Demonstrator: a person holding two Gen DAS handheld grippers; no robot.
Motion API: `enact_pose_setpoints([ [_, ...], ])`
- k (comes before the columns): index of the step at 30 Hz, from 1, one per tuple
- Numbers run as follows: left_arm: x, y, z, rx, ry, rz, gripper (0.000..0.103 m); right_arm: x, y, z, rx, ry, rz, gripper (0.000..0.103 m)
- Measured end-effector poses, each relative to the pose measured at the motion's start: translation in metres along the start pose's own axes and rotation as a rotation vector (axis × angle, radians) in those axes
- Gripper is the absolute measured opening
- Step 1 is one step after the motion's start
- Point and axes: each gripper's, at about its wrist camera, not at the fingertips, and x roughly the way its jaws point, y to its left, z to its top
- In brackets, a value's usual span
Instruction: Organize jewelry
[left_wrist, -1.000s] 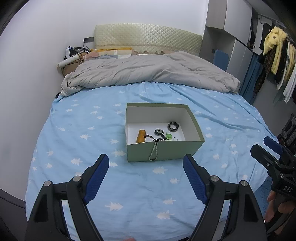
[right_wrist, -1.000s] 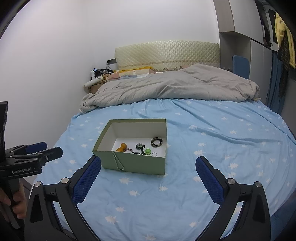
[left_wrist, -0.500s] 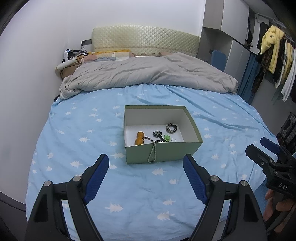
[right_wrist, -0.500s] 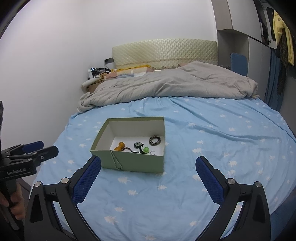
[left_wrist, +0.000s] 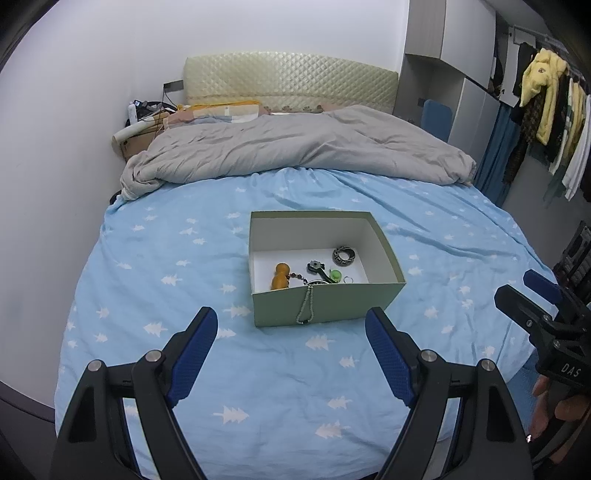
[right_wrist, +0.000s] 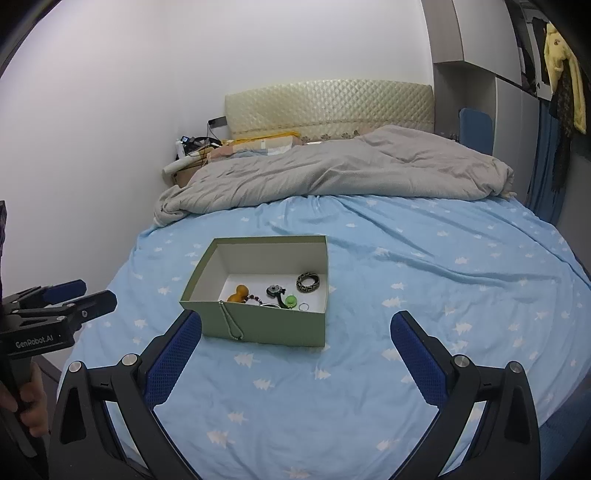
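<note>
The green box (left_wrist: 325, 302) sits open-topped on the bed (left_wrist: 258, 369), at the centre of the left wrist frame and left of centre in the right wrist frame. Its white floor carries an orange gourd pendant (left_wrist: 280, 276), a dark patterned bangle (left_wrist: 344, 256), a black clasp piece (left_wrist: 318, 268), a green bead (left_wrist: 335, 274) and a small thin ring (left_wrist: 348, 280). A beaded chain (left_wrist: 306, 306) hangs over the near wall, down the outside face. The left tongs (left_wrist: 291, 360) occupy the lower part of their frame, fingers spread wide, holding nothing, short of the box. The right tongs (right_wrist: 295, 354) stand likewise spread and empty, the left finger tip overlapping the near left corner of the box in frame. A grey duvet (left_wrist: 295, 151) lies bunched at the top, below the quilted headboard (left_wrist: 291, 79). Clothes (left_wrist: 546, 99) hang at upper right.
</note>
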Motion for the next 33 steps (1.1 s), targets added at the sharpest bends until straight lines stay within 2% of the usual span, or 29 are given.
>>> enact_pose_setpoints([
  [33, 0.0000, -0.0020, 0.0001, 0.009, 0.004, -0.005, 0.083, 0.0031, -0.0005, -0.0052, 0.004, 0.010, -0.013, 0.103],
])
